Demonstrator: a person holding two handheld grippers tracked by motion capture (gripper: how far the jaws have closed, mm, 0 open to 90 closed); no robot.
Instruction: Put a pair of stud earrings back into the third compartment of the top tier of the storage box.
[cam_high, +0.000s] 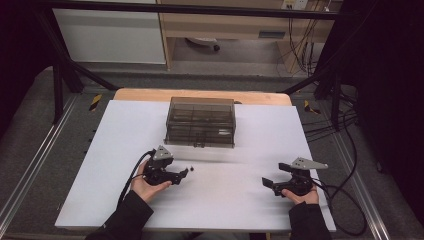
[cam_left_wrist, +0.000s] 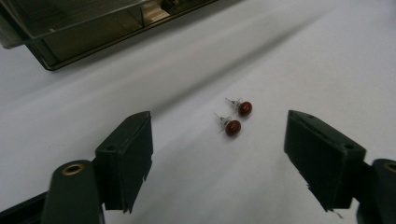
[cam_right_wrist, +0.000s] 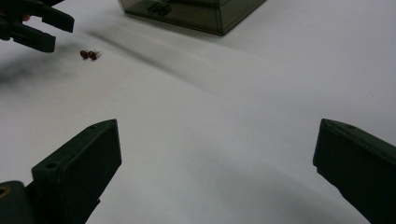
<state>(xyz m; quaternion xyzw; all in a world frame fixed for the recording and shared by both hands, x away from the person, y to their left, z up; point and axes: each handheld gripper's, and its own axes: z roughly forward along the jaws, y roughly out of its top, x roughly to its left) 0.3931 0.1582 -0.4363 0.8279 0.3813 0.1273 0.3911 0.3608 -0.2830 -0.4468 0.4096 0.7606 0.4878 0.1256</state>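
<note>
Lying side by side, two red stud earrings (cam_left_wrist: 236, 117), silver posts; left tool (cam_left_wrist: 217, 154) spread wide

earrings (cam_left_wrist: 236, 117) | two red ball studs, posts up-left | side by side, touching | on white table (cam_left_wrist: 303, 56)

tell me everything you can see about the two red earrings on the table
The two red earrings are small stud earrings, each a glossy dark red ball on a thin silvery post. They lie side by side on the white table, close together, just ahead of the open left tool, whose jaws are not touching them.
</note>
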